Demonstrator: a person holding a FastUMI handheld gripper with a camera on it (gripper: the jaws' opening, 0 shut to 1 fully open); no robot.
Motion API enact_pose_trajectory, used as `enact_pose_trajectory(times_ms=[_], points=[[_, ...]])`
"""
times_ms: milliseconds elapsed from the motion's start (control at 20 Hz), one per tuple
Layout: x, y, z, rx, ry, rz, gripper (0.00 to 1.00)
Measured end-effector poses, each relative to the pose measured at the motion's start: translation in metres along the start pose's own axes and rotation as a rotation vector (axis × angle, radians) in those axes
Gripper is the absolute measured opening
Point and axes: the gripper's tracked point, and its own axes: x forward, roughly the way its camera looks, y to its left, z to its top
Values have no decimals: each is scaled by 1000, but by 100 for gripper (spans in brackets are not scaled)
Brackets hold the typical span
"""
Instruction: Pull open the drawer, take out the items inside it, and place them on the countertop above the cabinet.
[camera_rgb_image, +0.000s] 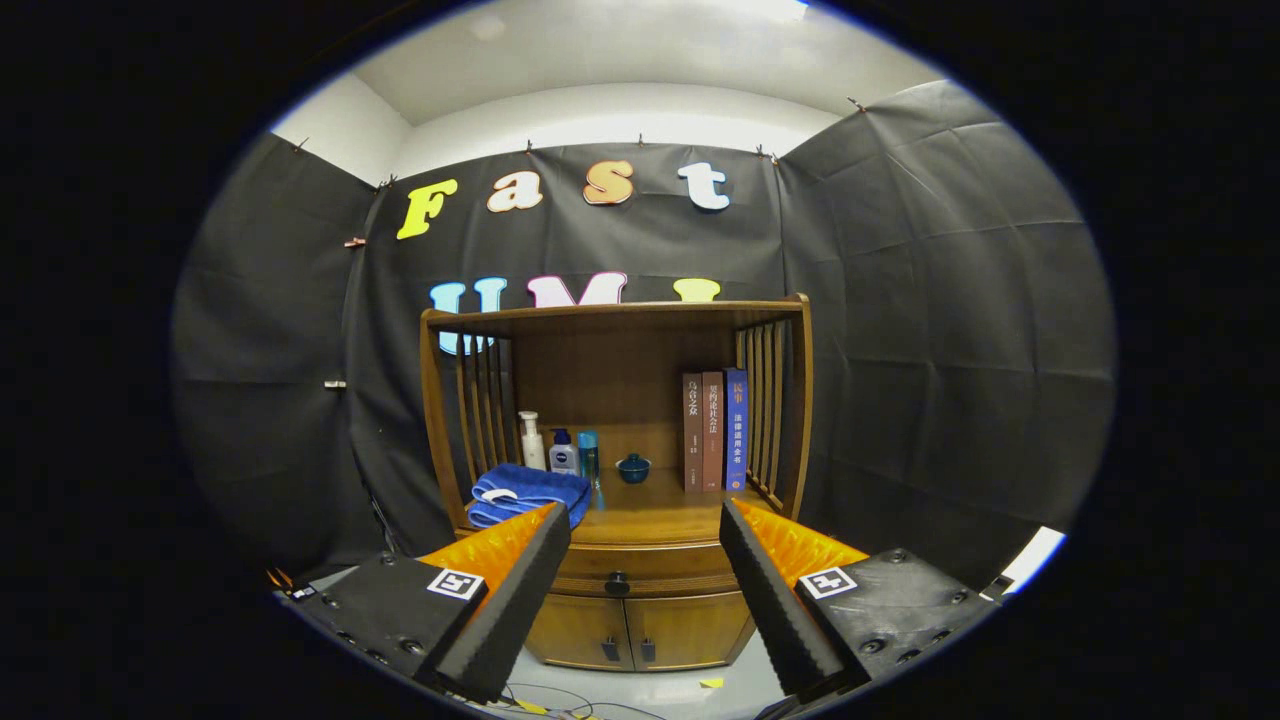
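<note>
drawer (640, 572) closed | hand-held gripper (645, 540) spread wide, empty | towel (528, 493), books (714, 430) on countertop (655, 515)

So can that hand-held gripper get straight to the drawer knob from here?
Probably yes. The hand-held gripper is open, and the drawer knob lies beyond its fingers, seen in the gap between them, with nothing in the way.

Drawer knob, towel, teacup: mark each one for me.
drawer knob (617, 582): gripper view, on the knob's dark round face.
towel (528, 493): gripper view, on the folded blue top layer.
teacup (633, 468): gripper view, on the cup's blue side wall.
</note>
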Motion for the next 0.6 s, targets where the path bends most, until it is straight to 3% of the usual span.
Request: enact_pose_trajectory(times_ms=[600], points=[[9,4,-2,-14,6,10,99]])
